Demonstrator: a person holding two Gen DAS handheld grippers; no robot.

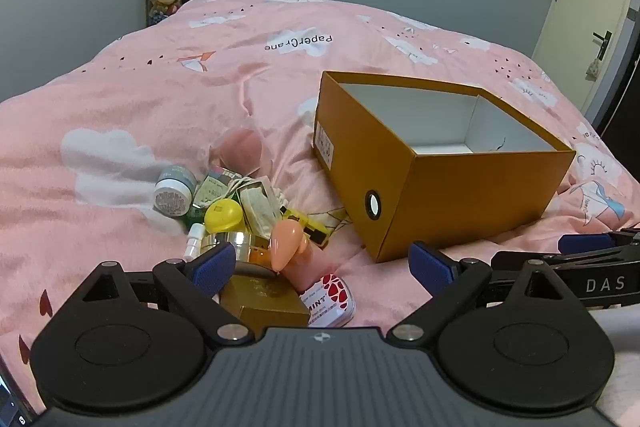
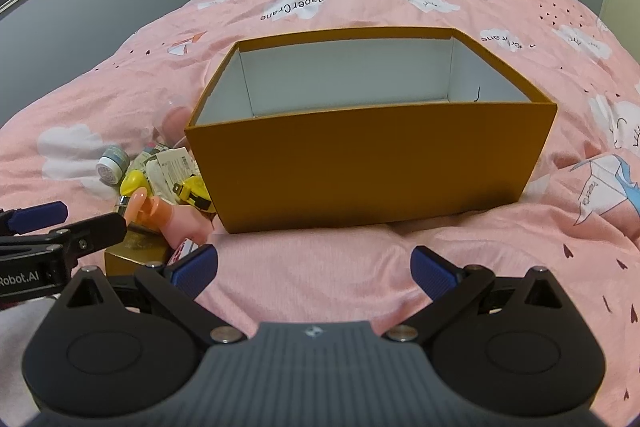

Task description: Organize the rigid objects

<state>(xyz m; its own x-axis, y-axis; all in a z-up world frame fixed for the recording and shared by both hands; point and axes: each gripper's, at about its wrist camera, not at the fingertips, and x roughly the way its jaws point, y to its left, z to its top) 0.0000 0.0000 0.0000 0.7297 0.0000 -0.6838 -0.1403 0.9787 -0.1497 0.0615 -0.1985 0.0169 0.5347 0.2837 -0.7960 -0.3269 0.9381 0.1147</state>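
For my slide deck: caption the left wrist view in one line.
Open left tool hovers over a pile of small items beside an open orange box on a pink bed.

A bed spread with a pink quilt printed with white clouds and paper cranes (image 1: 160, 87) carries everything here. On it to the right sits an open-topped orange cardboard box with a white inside (image 1: 472, 203). Just left of the box lies a heap of small things: a round grey-lidded jar (image 1: 174, 193), a yellow plastic capsule (image 1: 223, 214), a gold box (image 1: 264, 301), a red-and-white mint tin (image 1: 331, 297).
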